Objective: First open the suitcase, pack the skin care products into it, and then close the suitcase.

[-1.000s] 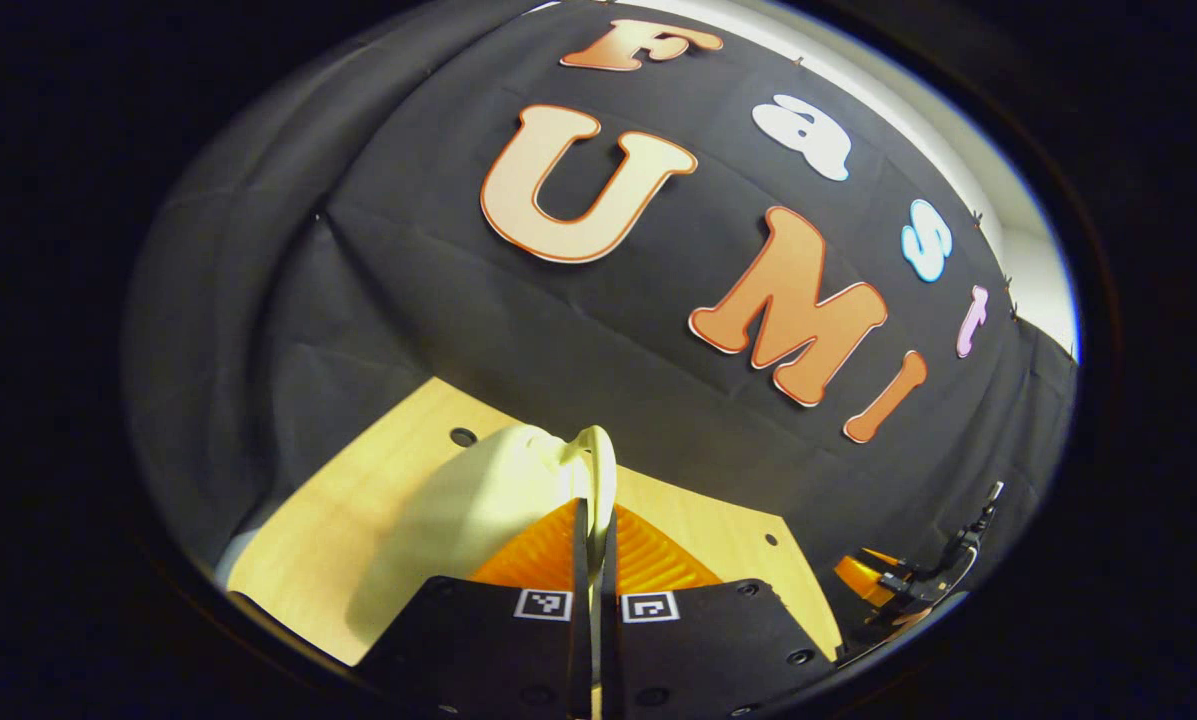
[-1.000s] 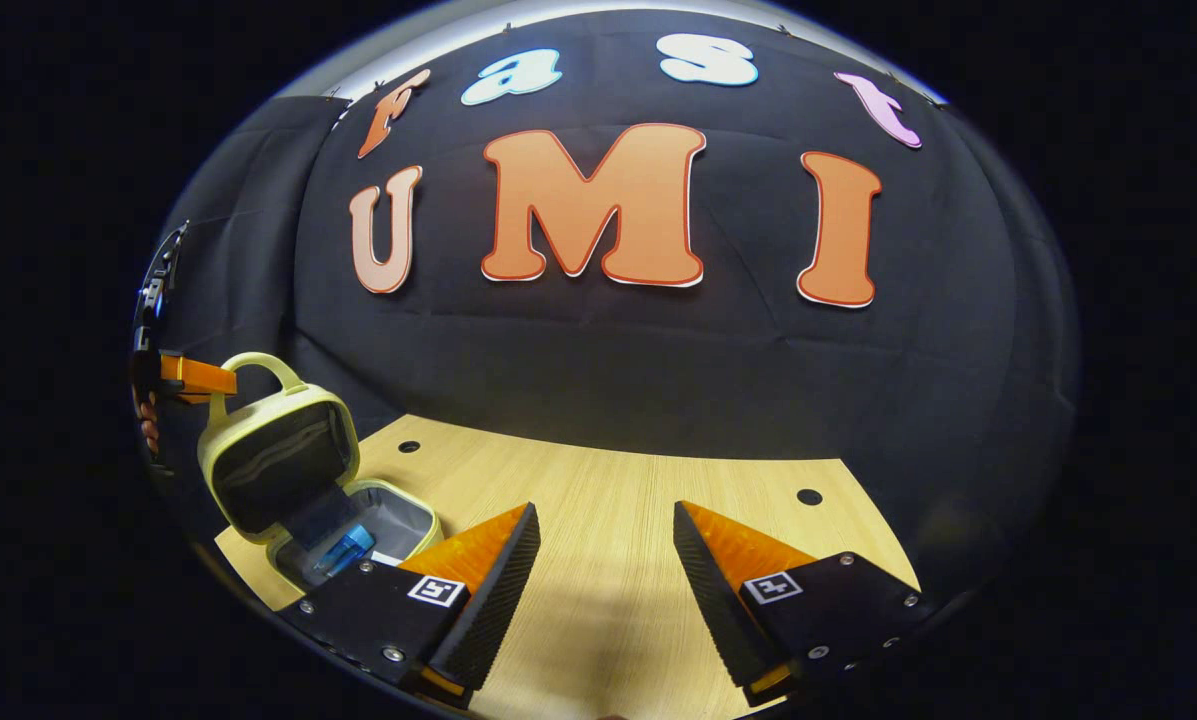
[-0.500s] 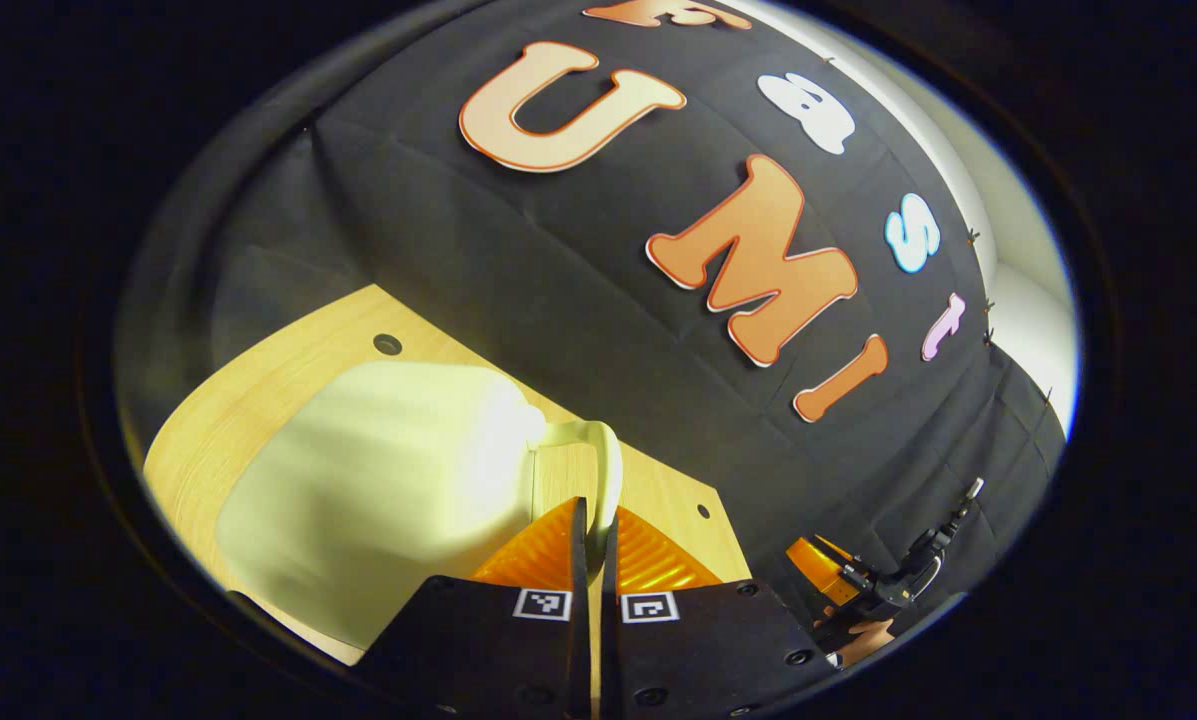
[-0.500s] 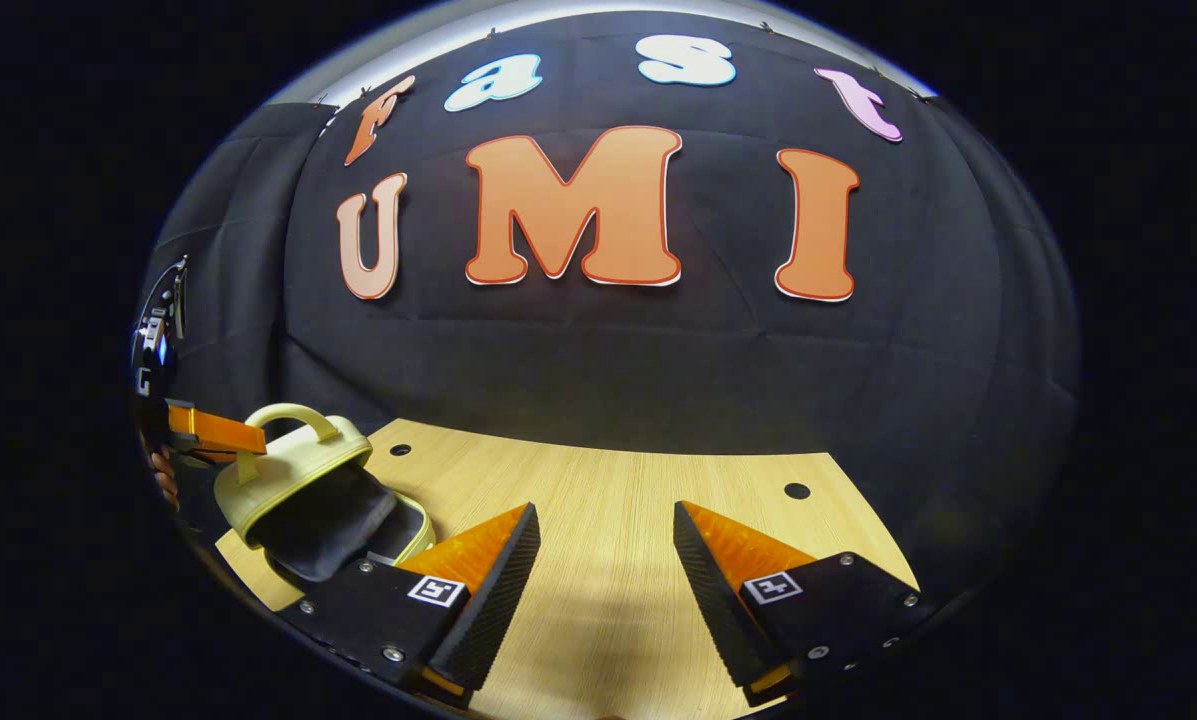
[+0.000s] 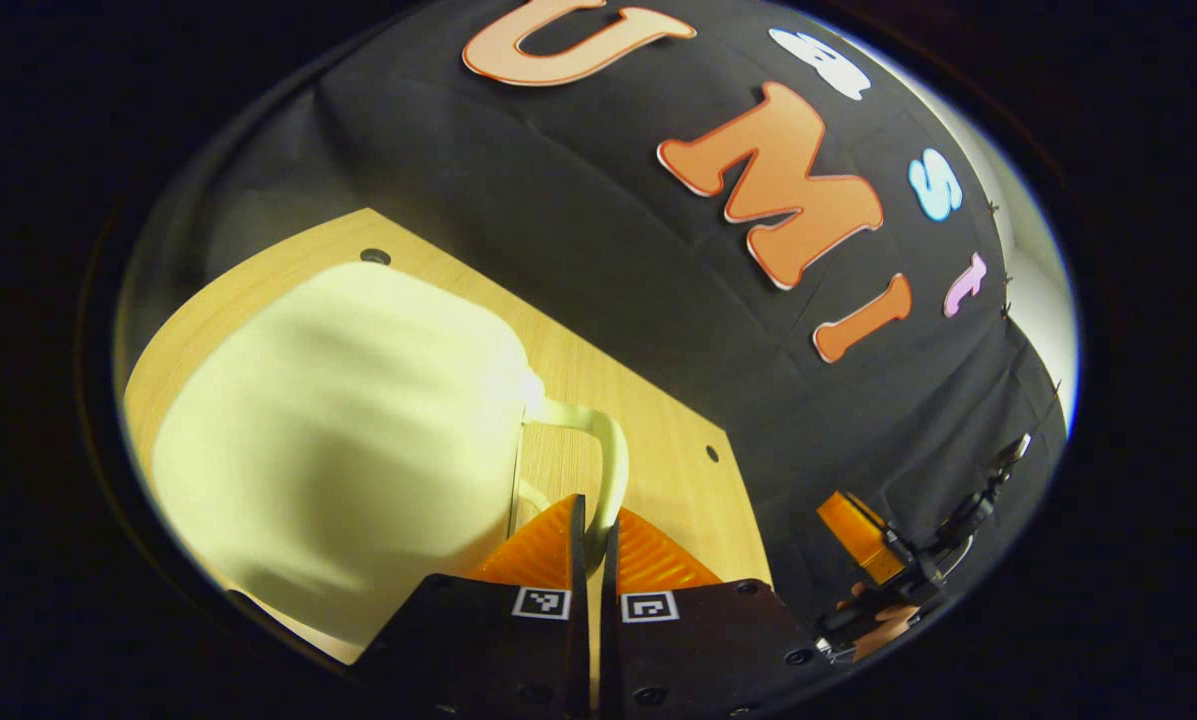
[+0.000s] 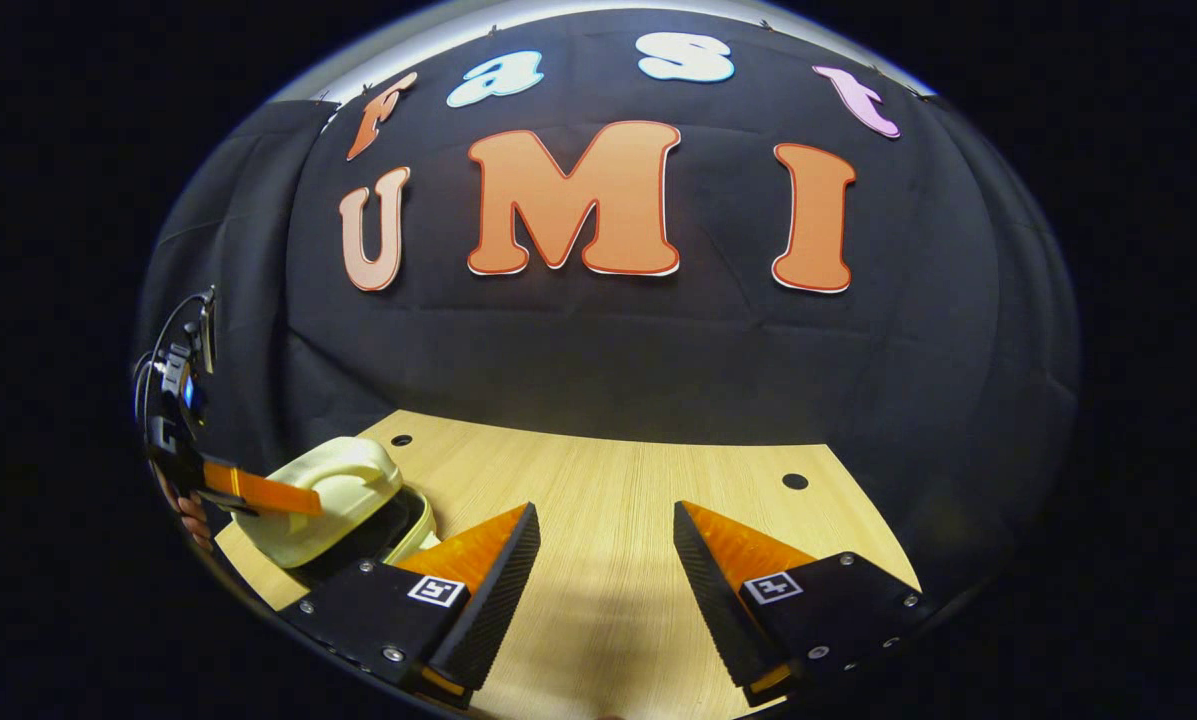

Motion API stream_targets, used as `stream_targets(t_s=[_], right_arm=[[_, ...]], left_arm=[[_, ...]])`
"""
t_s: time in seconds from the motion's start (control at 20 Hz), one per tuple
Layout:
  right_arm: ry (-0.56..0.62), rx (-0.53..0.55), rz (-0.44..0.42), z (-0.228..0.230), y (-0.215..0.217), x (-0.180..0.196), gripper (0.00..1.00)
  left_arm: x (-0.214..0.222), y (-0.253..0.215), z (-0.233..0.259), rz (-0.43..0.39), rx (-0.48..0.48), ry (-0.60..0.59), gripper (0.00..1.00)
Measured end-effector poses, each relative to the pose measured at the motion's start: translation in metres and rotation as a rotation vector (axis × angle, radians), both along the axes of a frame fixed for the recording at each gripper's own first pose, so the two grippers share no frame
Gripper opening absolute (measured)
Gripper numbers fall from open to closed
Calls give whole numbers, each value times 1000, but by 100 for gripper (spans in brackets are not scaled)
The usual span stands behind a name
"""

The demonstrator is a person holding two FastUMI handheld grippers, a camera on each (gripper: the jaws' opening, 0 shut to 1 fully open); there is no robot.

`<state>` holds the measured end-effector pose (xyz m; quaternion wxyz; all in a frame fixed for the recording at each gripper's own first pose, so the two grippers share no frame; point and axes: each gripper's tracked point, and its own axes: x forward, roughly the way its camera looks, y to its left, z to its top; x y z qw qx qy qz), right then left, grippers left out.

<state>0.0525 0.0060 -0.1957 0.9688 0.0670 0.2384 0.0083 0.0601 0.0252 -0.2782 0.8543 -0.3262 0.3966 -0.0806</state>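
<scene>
Left claw [image 5: 590,520] clenched on the suitcase handle [image 5: 608,455], fingers pinched together with the pale loop caught between them at the tips. Handle runs off the end of the pale yellow suitcase [image 5: 343,440], whose lid shell bulks up the lower left of the left gripper view, blurred, lying over the wooden bench [image 5: 648,420]. In the right gripper view the same left claw [image 6: 258,492] comes in from the far left edge with a hand [image 6: 190,512] behind it, laid across the suitcase [image 6: 333,490] lid. Lid sits tilted over the base with a dark gap along the front edge, so looks nearly down but not seated; hard to be sure at the rim of the fisheye. Suitcase sits at the bench's [image 6: 608,480] left end, near the wall side. Skin care products can't be made out from here. Right claw [image 6: 606,545] released, fingers spread wide, bare bench between them, grasping nothing, well apart from the suitcase. It also shows in the left gripper view at lower right [image 5: 873,545], off the bench edge.
</scene>
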Motion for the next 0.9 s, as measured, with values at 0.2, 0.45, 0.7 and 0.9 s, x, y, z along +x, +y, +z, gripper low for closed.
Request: stream_targets(t_s=[0.2, 0.45, 0.7, 0.9], right_arm=[[-4, -3, 2, 1, 0, -2, 86], [-4, 2, 5, 2, 0, -2, 86], [-8, 3, 7, 3, -1, -2, 86], [-17, 3, -3, 5, -6, -3, 86]], left_arm=[[-11, -15, -20, -52, 69, 45, 4], [-23, -26, -46, -141, 222, 73, 4], [-25, -57, -54, -255, 301, 77, 30], [-15, -83, -29, -286, 284, -34, 67]])
